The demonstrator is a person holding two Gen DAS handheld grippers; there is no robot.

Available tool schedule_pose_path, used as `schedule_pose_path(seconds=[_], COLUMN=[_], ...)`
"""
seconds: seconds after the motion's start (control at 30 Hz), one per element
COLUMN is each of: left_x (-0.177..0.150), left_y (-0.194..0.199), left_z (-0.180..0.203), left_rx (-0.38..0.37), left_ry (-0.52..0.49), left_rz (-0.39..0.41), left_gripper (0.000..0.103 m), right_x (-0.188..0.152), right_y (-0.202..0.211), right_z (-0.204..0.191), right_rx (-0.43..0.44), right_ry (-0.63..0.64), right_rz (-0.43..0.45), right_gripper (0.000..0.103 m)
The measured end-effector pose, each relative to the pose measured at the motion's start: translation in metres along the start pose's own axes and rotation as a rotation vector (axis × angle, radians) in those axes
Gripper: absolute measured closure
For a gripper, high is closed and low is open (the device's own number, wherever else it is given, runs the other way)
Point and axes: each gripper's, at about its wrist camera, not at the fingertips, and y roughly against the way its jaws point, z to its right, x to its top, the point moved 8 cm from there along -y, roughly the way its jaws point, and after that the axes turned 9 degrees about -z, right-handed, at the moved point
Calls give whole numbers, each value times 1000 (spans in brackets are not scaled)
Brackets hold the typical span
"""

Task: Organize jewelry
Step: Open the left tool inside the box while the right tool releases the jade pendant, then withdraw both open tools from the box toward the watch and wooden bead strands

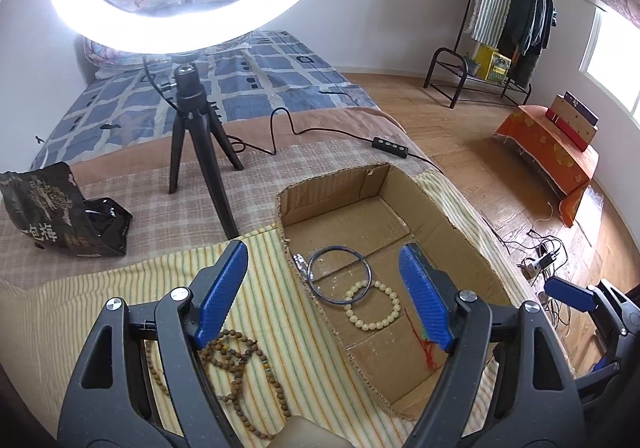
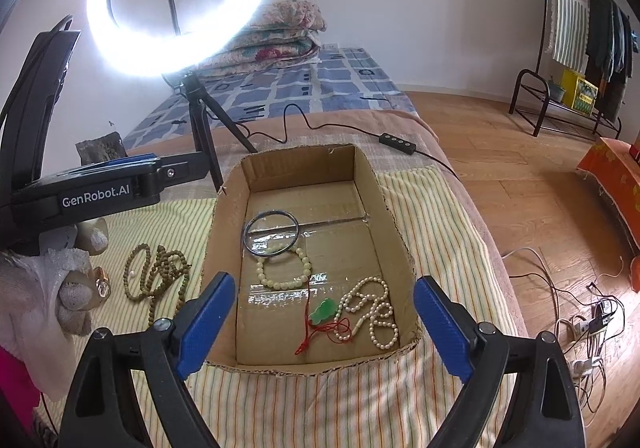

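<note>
Bedspread point(image 2: 420, 216), striped, carrying cardboard box point(image 2: 394, 232) holding pearl necklace point(image 2: 372, 312); wooden beads point(image 2: 160, 276) lying left; ring light point(image 2: 176, 0) glowing far. Left gripper point(image 1: 324, 288), right gripper point(image 2: 324, 324) gaping empty.

Rough cardboard box point(image 2: 372, 184) – glossy pearl necklace point(image 2: 372, 312) – matt wooden beads point(image 2: 160, 272)

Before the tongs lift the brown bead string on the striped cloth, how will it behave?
The brown bead string probably is floppy: it lies in tangled loops. Loops would likely dangle and may snag. Its small beads seem light; a pinch on one strand could slip.
</note>
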Motion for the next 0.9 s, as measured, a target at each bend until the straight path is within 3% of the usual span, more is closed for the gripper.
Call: schedule_pose_path(seconds=[0.3, 0.9], left_x=[-10, -52], left_y=[35, 96], left_z=[-35, -164], left_rx=[46, 178], left_ry=[4, 104], left_rz=[25, 28], left_gripper=[23, 23], right_x=[-1, -18], right_y=[21, 42], right_z=[-19, -97], right_rx=[11, 100], right_ry=[8, 96], right_rz=[32, 44], right_gripper=[8, 8])
